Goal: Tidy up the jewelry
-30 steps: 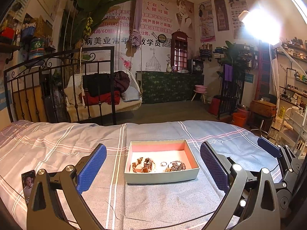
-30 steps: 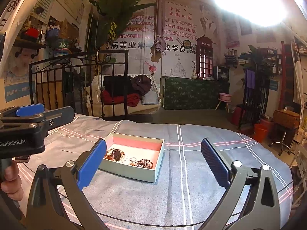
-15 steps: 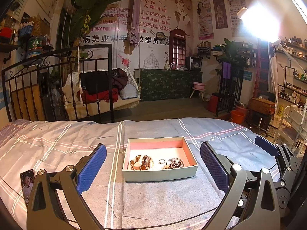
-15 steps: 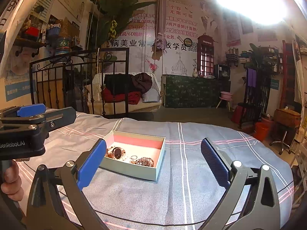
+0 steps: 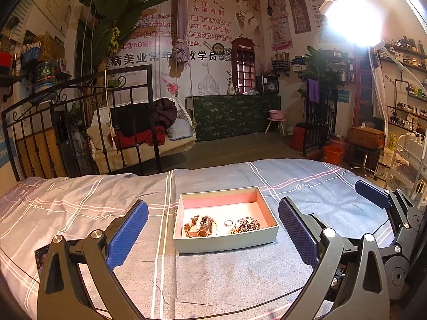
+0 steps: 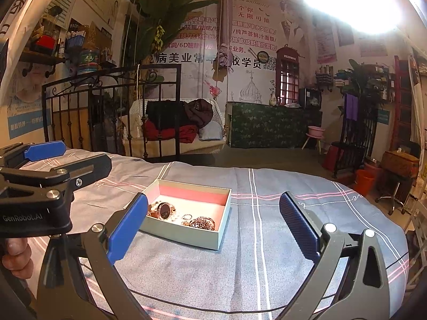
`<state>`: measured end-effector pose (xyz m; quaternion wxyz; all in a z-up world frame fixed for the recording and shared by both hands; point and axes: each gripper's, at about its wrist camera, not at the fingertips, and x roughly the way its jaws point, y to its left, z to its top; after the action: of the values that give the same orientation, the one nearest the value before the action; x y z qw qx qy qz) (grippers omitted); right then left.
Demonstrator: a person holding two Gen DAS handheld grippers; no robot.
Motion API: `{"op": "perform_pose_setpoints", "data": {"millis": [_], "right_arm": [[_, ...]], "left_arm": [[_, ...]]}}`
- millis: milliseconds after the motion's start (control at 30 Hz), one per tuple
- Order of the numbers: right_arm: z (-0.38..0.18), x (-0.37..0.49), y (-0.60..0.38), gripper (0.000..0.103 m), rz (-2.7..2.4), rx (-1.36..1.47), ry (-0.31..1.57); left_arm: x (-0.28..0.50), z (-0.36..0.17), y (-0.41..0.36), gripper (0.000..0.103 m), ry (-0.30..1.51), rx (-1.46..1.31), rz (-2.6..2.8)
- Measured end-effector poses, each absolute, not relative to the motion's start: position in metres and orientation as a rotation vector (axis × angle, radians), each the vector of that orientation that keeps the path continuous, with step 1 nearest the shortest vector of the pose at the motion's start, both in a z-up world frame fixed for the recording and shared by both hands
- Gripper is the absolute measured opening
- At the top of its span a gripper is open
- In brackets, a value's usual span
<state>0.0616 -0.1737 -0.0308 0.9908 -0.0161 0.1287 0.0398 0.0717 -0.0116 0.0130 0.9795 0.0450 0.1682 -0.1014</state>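
A shallow grey-green box (image 5: pixel 226 241) with a pink lining sits on the grey plaid bedsheet (image 5: pixel 80 208). In it lie a brown-strapped watch (image 5: pixel 198 226), a small ring (image 5: pixel 228 223) and a dark beaded bracelet (image 5: pixel 246 225). My left gripper (image 5: pixel 213 236) is open and empty, its blue pads either side of the box, short of it. My right gripper (image 6: pixel 213 229) is open and empty, right of the box (image 6: pixel 186 236), with the watch (image 6: pixel 162 210), ring (image 6: pixel 187 216) and bracelet (image 6: pixel 203 223) in view.
A phone (image 5: pixel 41 260) lies on the sheet at the near left. A black iron bedframe (image 5: pixel 80 122) stands behind the bed's far left. The bed edge drops off at the right, by a stool and orange bucket (image 6: pixel 364 181).
Both grippers have shifted slightly; the box sits a little further left in the left wrist view and a little further right in the right wrist view. Jaws stay open.
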Motion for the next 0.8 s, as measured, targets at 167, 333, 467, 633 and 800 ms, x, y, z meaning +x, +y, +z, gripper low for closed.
{"op": "perform_pose_setpoints", "data": {"millis": [167,333,467,633,800], "right_arm": [[-0.0308,0.0601,-0.1729,0.097,0.083,-0.035,0.256],[-0.0305,0.0606,-0.1754,0.097,0.083,-0.032,0.254],[-0.0305,0.0607,-0.1751,0.097,0.083,-0.032,0.254],[-0.0307,0.0603,-0.1748,0.097,0.084,-0.033,0.254],[-0.0307,0.0607,-0.1771,0.097,0.092,-0.038,0.261]], "left_arm": [[0.0698,0.0138,-0.0139,0.097,0.333,0.096,-0.191],[0.0721,0.0177,-0.0145,0.097,0.339,0.087,-0.191],[0.0727,0.0184,-0.0146,0.097,0.340,0.091,-0.191],[0.0730,0.0189,-0.0149,0.097,0.345,0.087,-0.192],[0.0767,0.0182,-0.0085,0.097,0.347,0.037,-0.147]]}}
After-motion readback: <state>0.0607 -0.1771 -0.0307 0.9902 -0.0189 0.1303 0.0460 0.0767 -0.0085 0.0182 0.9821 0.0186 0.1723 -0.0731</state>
